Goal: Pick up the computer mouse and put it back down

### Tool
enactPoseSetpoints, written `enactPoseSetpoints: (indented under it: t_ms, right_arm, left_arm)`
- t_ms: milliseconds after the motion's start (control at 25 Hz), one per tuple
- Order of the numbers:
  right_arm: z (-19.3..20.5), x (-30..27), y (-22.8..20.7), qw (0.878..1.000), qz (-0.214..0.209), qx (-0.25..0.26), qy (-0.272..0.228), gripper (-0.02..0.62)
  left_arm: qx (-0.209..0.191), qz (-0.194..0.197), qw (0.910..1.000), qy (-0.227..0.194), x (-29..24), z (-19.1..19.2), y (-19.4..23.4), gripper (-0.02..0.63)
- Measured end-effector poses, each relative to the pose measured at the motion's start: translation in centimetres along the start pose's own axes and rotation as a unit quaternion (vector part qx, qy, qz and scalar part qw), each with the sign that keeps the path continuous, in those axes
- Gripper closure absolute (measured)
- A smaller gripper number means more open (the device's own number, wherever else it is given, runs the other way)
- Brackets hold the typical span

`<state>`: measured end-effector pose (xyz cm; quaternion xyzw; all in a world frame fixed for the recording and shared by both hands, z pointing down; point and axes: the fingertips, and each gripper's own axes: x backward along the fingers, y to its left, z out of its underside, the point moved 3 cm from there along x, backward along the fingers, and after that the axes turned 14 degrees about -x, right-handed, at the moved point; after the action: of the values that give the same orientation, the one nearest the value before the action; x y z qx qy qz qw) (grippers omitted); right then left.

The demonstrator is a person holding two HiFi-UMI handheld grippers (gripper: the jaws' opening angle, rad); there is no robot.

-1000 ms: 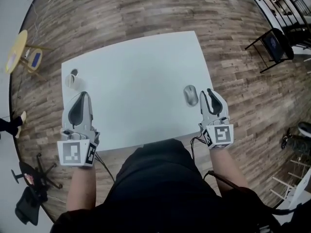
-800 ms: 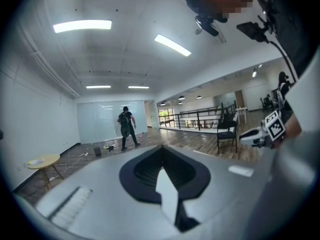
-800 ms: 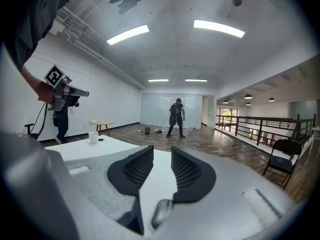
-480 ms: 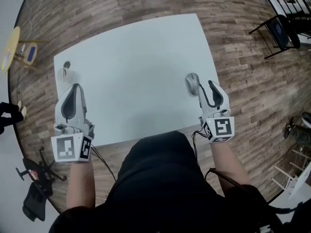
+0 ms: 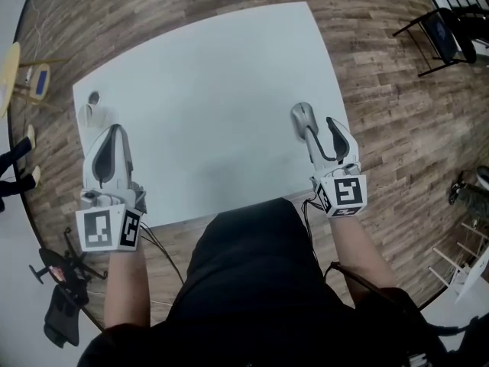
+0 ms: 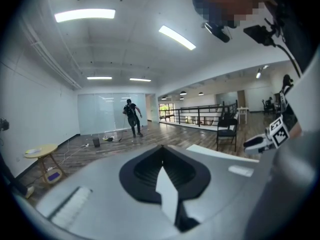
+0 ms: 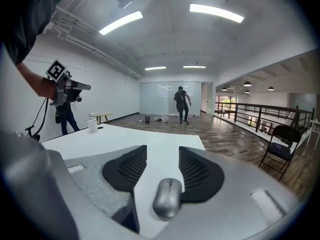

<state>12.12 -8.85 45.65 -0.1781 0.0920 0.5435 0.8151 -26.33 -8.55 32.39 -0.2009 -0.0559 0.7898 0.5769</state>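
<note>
A grey computer mouse [image 5: 302,117] lies near the right edge of the white table [image 5: 206,82]. My right gripper [image 5: 318,125] hovers just behind it, its left fingertip almost over the mouse. In the right gripper view the mouse [image 7: 167,198] shows low in the gap of the right gripper [image 7: 162,151]. Its jaws have just been opening, and the pads do not press on the mouse. My left gripper [image 5: 114,132] hangs over the table's near left part, shut and empty. In its own view the left gripper [image 6: 161,149] has its pads meeting at the tips.
A small white cup [image 5: 90,112] stands at the table's left edge, beyond the left gripper. A black chair [image 5: 447,25] is off to the right on the wooden floor. A low yellow table [image 6: 42,151] and a distant person [image 7: 181,103] are farther away.
Both grippers have come lower toward the table. The right gripper's jaws have spread apart, and its tips now sit beside the mouse instead of behind and right of it.
</note>
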Motion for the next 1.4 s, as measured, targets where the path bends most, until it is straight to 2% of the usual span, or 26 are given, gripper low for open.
enactPoseSetpoints:
  t_ms: [920,1400]
  right_arm:
    - [4.2,-2.9,-1.7,0.998,0.017,-0.018,0.058,0.313]
    - [7.1,-3.3,-1.7,0.994,0.03,0.003,0.103,0.292]
  left_arm:
    - [0.002,0.028,0.998,0.056,-2.2,2.4,-1.1,0.604]
    - [0.003,0.04,0.9962,0.077,-2.6,4.0,-2.5,0.604]
